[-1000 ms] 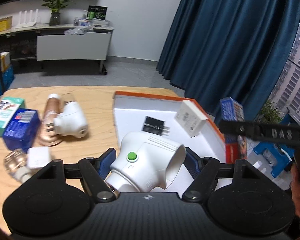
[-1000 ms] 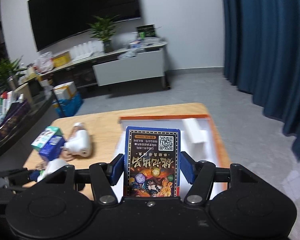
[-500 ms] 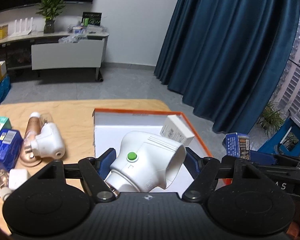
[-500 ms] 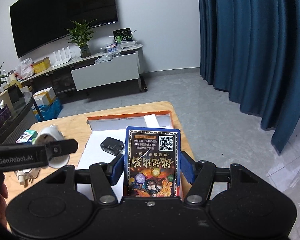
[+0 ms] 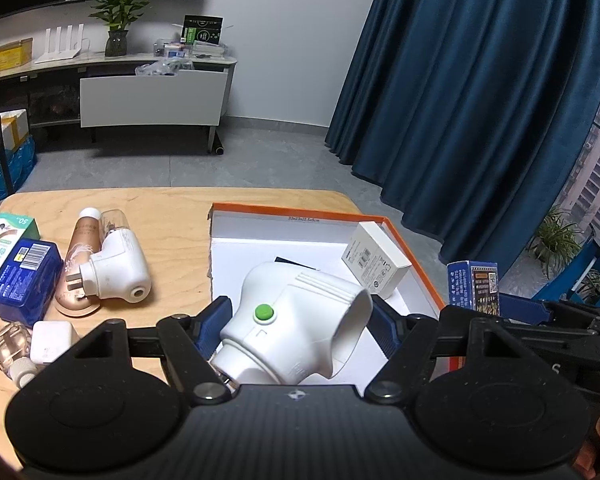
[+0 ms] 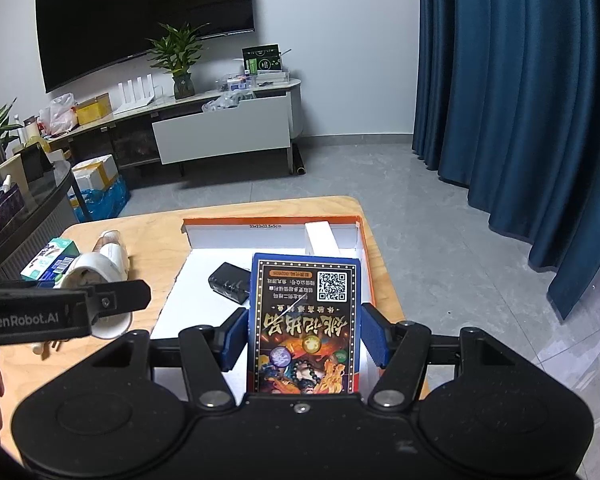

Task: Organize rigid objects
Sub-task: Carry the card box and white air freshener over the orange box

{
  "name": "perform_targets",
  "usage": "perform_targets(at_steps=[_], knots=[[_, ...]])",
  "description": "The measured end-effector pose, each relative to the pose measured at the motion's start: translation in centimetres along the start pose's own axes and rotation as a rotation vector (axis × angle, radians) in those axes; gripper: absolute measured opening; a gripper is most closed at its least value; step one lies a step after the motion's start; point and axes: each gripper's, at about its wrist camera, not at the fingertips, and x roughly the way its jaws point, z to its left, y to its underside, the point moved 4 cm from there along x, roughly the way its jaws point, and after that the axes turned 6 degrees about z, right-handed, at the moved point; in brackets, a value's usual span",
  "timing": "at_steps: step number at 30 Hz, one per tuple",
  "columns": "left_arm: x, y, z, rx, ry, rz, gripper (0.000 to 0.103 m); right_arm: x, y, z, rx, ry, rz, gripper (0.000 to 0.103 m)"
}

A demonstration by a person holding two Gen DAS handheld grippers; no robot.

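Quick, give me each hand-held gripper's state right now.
Left hand-held gripper: closed on the white plug-in device.
Right hand-held gripper: closed on the blue card box.

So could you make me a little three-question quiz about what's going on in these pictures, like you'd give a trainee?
1. True or false: the left gripper is shut on a white plug-in device with a green button.
2. Which item lies inside the orange-edged white box? A) rose-gold bottle B) black adapter C) green-and-white carton
3. Fill in: the right gripper holds a blue box printed with a ____ code.

Key
1. True; its blue pads press both sides of the device.
2. B; the black adapter lies on the box floor. The rose-gold bottle and the green-and-white carton are on the wooden table.
3. QR; it sits on the blue box.
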Motion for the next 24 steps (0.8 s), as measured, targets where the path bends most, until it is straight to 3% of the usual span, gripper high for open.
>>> perform_targets(at_steps=[24], knots=[[0.29,0.98,-0.37,0.009,0.014,0.023,0.074,0.33,0.01,0.45,-0.024,0.018,0.021,0.072]])
